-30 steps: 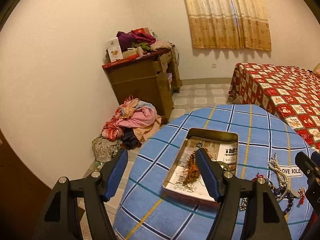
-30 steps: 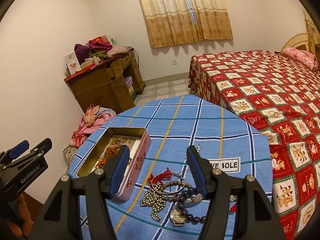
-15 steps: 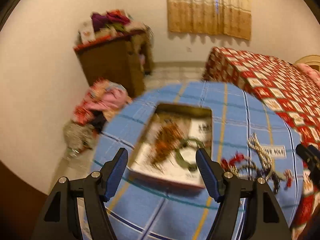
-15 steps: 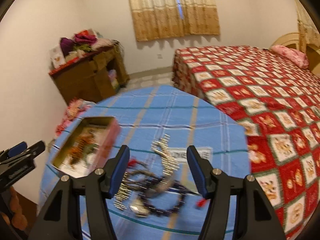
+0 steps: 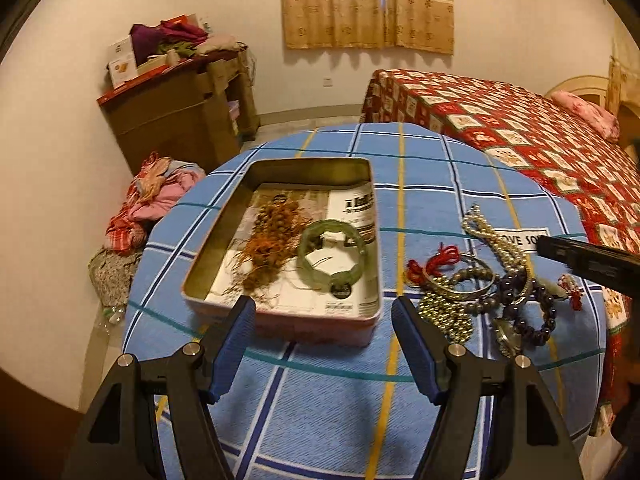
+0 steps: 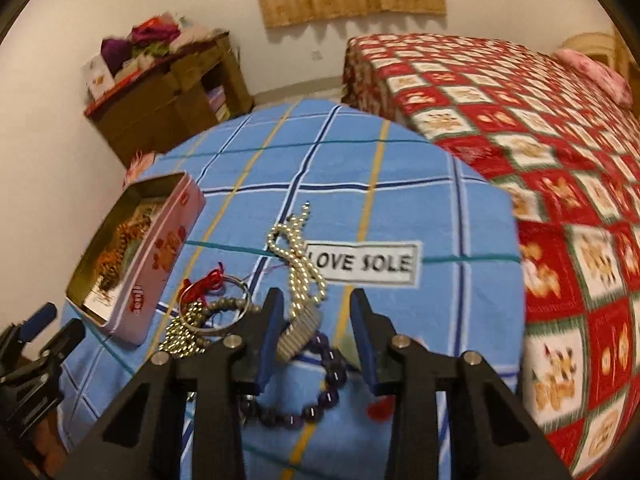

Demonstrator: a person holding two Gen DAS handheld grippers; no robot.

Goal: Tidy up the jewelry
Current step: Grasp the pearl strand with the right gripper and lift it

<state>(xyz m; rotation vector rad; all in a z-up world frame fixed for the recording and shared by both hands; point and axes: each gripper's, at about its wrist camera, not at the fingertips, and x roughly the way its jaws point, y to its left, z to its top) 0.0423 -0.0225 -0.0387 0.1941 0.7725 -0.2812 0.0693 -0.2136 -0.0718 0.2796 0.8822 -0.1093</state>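
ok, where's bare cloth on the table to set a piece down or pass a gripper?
Free: far half of the blue checked cloth beyond the tin, and the near strip between tin and left gripper. Inside the tin, only the near-left corner by the brown bead strand and green bangle is bare. Crowded: the jewelry pile right of the tin, under the right gripper.

Bare cloth [image 5: 320,408] before tin [image 5: 280,322], jewelry pile [image 5: 480,292]
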